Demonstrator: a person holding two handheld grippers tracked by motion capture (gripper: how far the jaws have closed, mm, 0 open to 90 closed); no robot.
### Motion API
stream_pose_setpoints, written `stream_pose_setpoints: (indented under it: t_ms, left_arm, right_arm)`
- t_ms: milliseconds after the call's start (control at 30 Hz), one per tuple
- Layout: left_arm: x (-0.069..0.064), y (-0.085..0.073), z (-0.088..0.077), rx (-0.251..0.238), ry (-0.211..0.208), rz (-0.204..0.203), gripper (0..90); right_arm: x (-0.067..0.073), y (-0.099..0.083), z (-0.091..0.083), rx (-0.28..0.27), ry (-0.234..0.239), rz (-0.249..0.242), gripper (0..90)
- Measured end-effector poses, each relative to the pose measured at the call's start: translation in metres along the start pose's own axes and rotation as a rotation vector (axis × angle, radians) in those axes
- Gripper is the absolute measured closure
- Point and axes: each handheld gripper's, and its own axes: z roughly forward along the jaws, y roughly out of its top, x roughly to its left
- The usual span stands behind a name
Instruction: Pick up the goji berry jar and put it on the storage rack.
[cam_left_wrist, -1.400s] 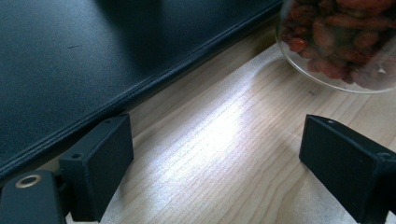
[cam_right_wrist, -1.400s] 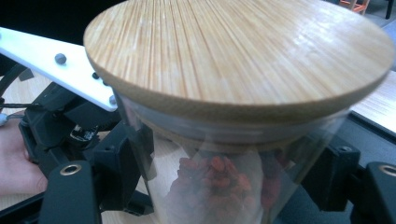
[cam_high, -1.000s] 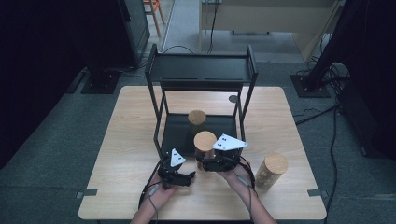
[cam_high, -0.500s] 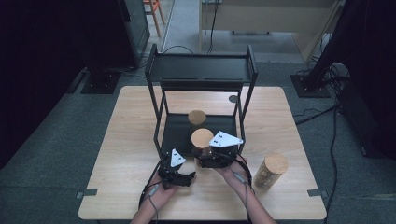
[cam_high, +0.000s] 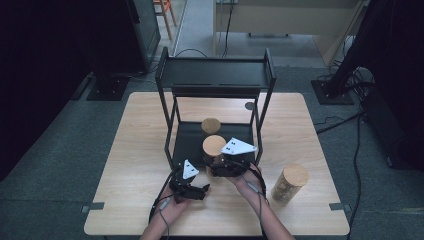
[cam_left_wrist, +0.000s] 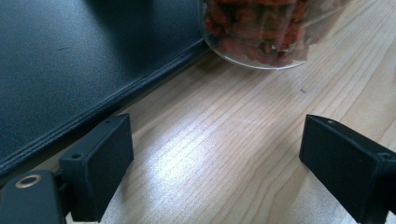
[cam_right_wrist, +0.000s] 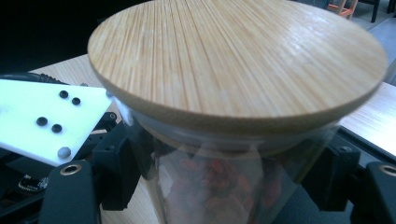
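Jar placement looks like the step you're on right now. Your right tool (cam_high: 220, 167) is clamped around the glass jar with the bamboo lid (cam_high: 214, 146), jaws pressed to either side of the glass just under the lid, and the jar sits at the front edge of the black rack's lower shelf (cam_high: 186, 145). From the left gripper view the jar's base seems tipped, half over the shelf lip and half over the table (cam_high: 135, 165), so I'd guess it's mid-lift and not seated yet.

Your left tool (cam_high: 192, 190) is released, jaws wide apart over bare wood just in front of the shelf, holding nothing.

Next move, I reckon: clear the lip, slide the jar back beside the other lidded jar (cam_high: 210, 125) already on that shelf, keep it level, then let go. Watch the rack's front post (cam_high: 258, 131) on your right.

Hard to tell stuff: the jar's bottom is cut off in the right gripper view, and your right hand hides its lower half from above. The contents look like reddish dried bits. A third jar (cam_high: 291, 182) waits on the table to the right.
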Motion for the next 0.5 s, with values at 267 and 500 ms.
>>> stream_pose_setpoints:
  t_ms: [267, 500]
  left_arm:
    - [0.0, 0.0, 0.0, 0.0, 0.0, 0.0, 10.2]
    - [-0.0001, 0.0, 0.0001, -0.001, -0.002, 0.0, 10.2]
  right_arm:
    - [-0.0022, 0.0026, 0.0058, -0.011, -0.006, -0.002, 25.2]
    - [-0.0064, 0.0057, 0.0097, -0.015, -0.003, 0.012, 25.2]
